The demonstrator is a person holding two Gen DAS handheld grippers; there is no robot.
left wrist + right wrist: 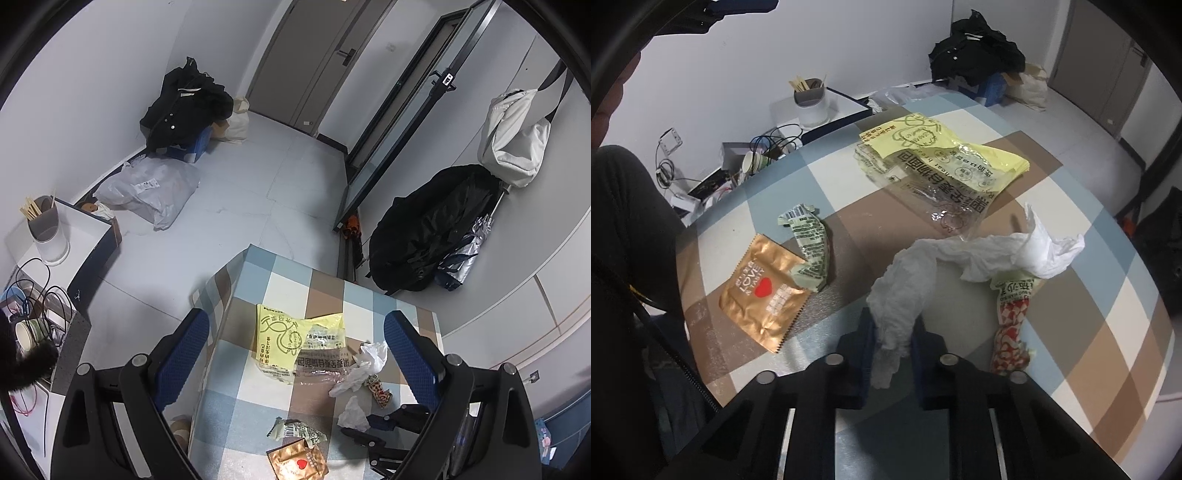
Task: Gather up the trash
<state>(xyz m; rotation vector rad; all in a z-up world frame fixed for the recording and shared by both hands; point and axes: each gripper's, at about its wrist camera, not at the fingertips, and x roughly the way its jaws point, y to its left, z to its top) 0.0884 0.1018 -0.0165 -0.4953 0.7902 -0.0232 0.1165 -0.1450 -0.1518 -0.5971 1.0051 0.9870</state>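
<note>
- While the right gripper (pixel 893 343) was pinched on a tissue (pixel 905 284) at the table's (pixel 1089 295) near edge, pickup looked underway.
- Left gripper (pixel 295 354) hung open above the table.
- Next probably needed a lift clear.

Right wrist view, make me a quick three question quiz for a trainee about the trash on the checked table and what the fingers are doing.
1. True or false: the right gripper is shut on a crumpled white tissue.
2. Which wrapper overlaps the gold packet? A) the green wrapper B) the yellow bread bag C) the red and white wrapper
3. Fill in: the left gripper hangs above the table with its fingers ____.

Key
1. True; the tissue is pinched between the fingers.
2. A; its lower end lies over the packet's corner.
3. Open, with nothing held between them.
</note>
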